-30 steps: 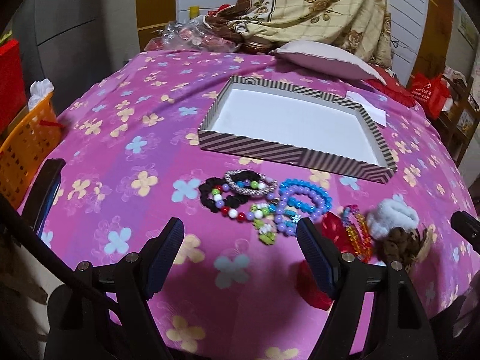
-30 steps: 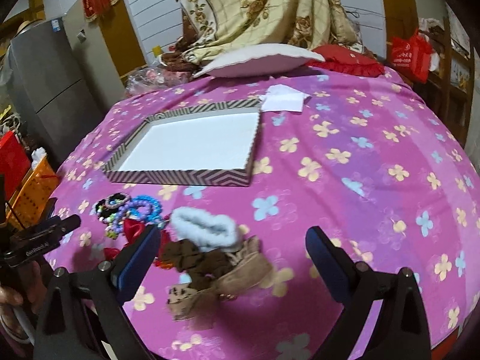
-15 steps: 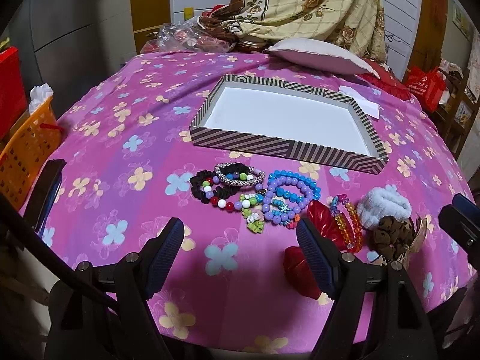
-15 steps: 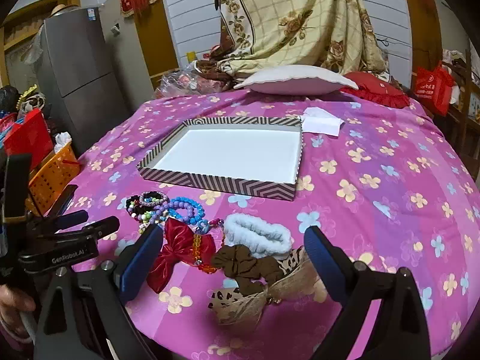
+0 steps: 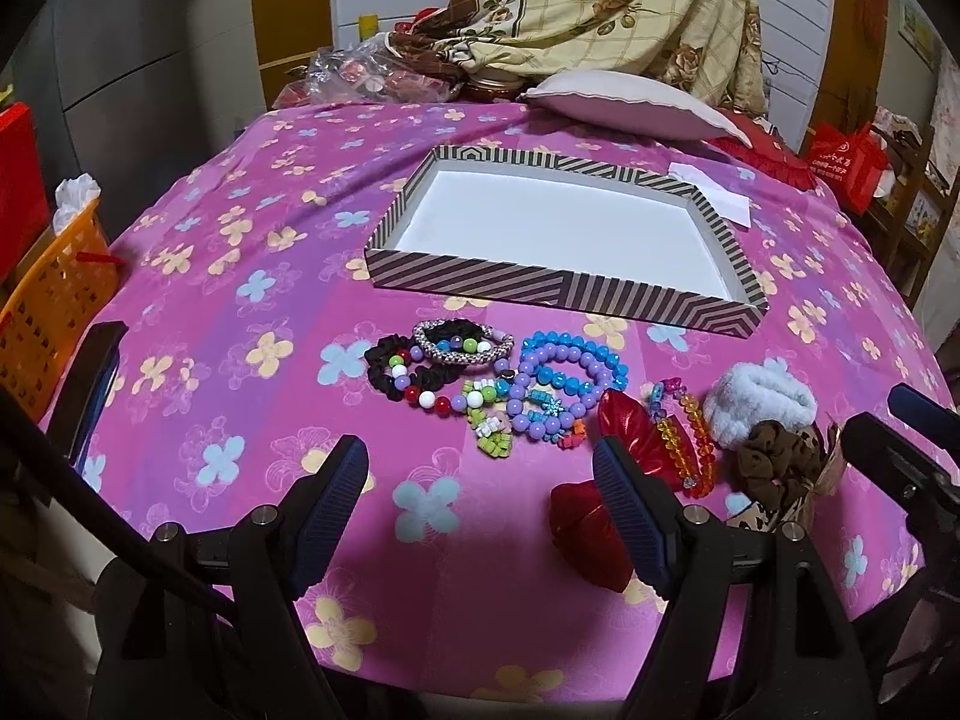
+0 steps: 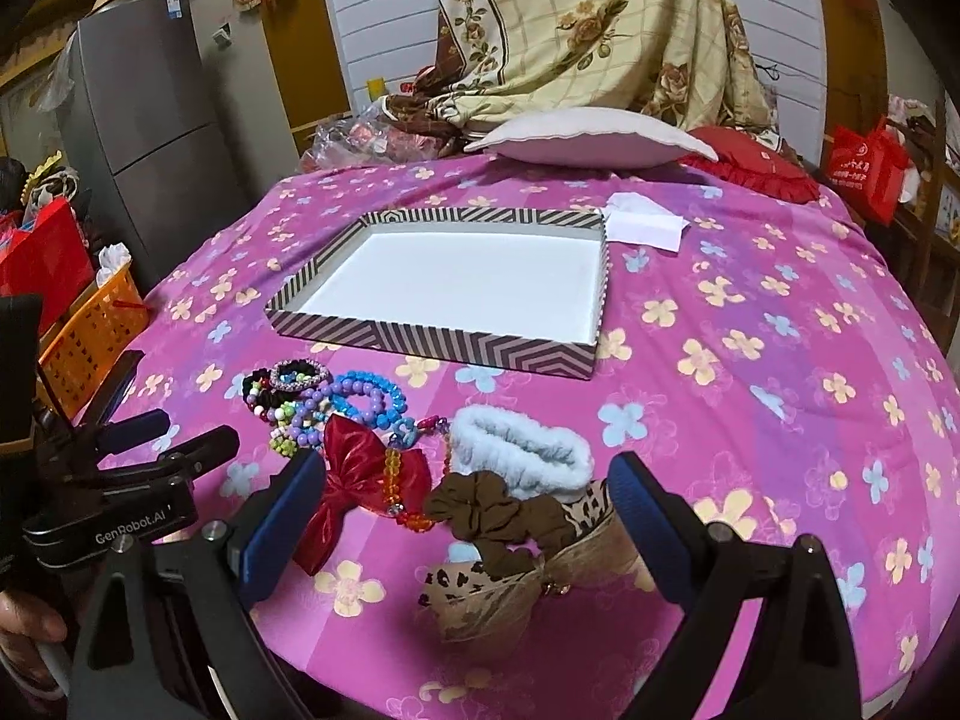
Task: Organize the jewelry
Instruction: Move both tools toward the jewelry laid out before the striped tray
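Note:
A striped box [image 5: 540,285] with a white inside lies empty on the pink flowered cloth; it also shows in the right wrist view [image 6: 420,339]. In front of it lie bead bracelets [image 5: 558,387], a black scrunchie [image 5: 390,369], a red bow [image 5: 630,438], a white fluffy scrunchie [image 5: 759,399] and a brown scrunchie [image 6: 492,510]. My left gripper [image 5: 480,498] is open and empty, just short of the bracelets. My right gripper [image 6: 462,516] is open, its fingers either side of the brown scrunchie and a leopard-print bow [image 6: 480,588].
An orange basket [image 5: 54,312] stands off the table's left side. A white cushion [image 5: 624,105], a red cushion [image 6: 756,171] and folded paper [image 6: 645,228] lie behind the box. A grey fridge [image 6: 156,138] stands at the far left.
Both grippers have drawn back and risen, so the box and the jewelry sit farther off and more of the room shows. Both stay open and empty.

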{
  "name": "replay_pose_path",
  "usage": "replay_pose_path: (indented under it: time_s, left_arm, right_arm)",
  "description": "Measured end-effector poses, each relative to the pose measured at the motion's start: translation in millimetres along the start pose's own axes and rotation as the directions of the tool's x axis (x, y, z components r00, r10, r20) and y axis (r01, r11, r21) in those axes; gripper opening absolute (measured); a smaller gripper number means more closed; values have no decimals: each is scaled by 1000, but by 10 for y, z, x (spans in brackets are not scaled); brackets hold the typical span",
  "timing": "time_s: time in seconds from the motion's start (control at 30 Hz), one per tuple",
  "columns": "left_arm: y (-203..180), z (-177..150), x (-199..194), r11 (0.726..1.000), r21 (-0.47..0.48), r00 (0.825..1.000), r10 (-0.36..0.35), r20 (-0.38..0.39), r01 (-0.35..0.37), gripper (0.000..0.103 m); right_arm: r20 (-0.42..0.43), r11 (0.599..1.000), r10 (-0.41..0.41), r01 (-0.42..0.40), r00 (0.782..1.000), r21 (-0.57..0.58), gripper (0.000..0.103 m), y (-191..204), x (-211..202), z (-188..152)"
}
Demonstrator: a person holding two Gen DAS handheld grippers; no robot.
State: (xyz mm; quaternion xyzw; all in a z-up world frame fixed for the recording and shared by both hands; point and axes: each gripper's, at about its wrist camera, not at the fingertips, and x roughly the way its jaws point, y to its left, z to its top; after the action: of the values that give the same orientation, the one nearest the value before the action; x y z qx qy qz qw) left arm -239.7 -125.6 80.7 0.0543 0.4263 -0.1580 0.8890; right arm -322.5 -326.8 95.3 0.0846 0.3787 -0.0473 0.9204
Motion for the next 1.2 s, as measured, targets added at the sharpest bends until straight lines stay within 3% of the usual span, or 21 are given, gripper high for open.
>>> replay_pose_path:
  time_s: [1.2]
  left_arm:
    - [-89, -83, 42, 1000, 10, 999, -8, -35, 8, 71]
  right_arm:
    - [-14, 998, -6, 6, 1000, -56, 97, 96, 38, -25]
